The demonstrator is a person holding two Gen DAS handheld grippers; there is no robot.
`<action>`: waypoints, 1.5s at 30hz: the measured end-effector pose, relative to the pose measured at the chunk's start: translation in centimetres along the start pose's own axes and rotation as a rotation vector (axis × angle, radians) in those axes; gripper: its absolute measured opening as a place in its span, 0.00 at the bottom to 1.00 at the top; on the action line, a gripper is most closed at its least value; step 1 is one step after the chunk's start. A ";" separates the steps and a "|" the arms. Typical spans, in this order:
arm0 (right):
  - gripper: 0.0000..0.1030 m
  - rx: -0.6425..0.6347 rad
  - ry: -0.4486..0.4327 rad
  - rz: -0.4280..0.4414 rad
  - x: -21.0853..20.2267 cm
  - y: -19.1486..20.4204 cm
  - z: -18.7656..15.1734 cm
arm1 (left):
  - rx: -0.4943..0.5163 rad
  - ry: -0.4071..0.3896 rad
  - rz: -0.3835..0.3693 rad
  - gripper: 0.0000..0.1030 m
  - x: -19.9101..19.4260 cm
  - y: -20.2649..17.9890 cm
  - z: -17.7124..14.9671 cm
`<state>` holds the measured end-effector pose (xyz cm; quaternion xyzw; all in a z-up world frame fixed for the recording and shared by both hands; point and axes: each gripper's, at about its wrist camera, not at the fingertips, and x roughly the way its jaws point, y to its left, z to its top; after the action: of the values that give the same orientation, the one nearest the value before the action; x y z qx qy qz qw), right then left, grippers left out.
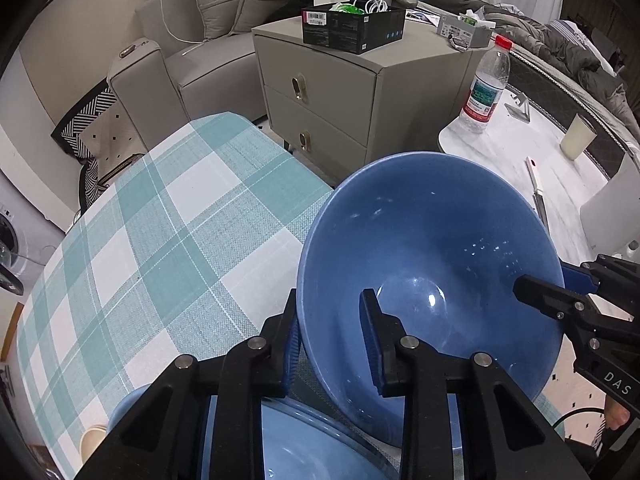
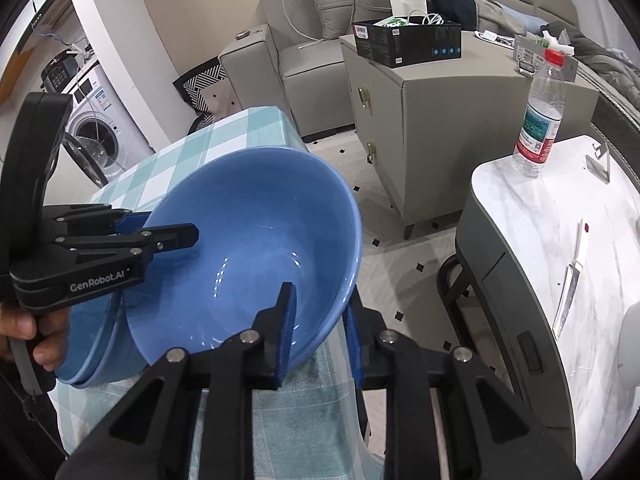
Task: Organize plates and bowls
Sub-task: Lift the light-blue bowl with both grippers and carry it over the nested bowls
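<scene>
So both grippers are on the same blue bowl right now, which looks odd until you think about why. The left gripper pinches the rim on its side, one finger inside the bowl and one outside, closed down to just the thickness of the wall. The right gripper does the same on the opposite edge, again one finger in, one out, clamped on the rim. A two-point hold like that makes sense to me: the bowl is wide and glossy, so one pinch on a thin rim would probably let it swing or slip.

The bowl is tilted, mouth facing toward the cameras, and held up over the edge of the checked tablecloth. Directly under it sits a second blue bowl, upright on the cloth. In the right wrist view the held one looks like it's partly inside or just touching that lower bowl, but I can't tell for sure whether they're in contact. My guess is this is the nesting step, stacking one bowl into the other, and the tilt is just how it's being fed in.

Off to the side there's a marble table with a water bottle and a knife, well apart from the action, so nothing there should get in the way
</scene>
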<state>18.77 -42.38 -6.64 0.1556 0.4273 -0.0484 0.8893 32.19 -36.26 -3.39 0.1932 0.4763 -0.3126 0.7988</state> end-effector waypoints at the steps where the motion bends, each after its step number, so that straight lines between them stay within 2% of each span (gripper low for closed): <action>1: 0.22 0.001 -0.002 -0.002 -0.1 0.0 0.0 | 0.000 -0.002 0.000 0.28 -0.1 0.0 0.0; 13: 0.22 0.005 -0.029 -0.010 -1.2 -0.3 0.1 | 0.006 -0.036 -0.002 0.28 -1.4 -0.7 0.3; 24: 0.22 0.005 -0.079 -0.021 -3.9 -0.2 0.5 | 0.011 -0.098 -0.011 0.28 -4.4 -1.7 0.5; 45: 0.22 -0.085 -0.165 -0.005 -8.8 4.3 0.9 | -0.051 -0.236 0.025 0.28 -12.4 0.0 -2.3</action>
<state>14.84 -39.02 1.74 0.1121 0.3545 -0.0452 0.9272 26.33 -30.98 6.45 0.1404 0.3844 -0.3109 0.8578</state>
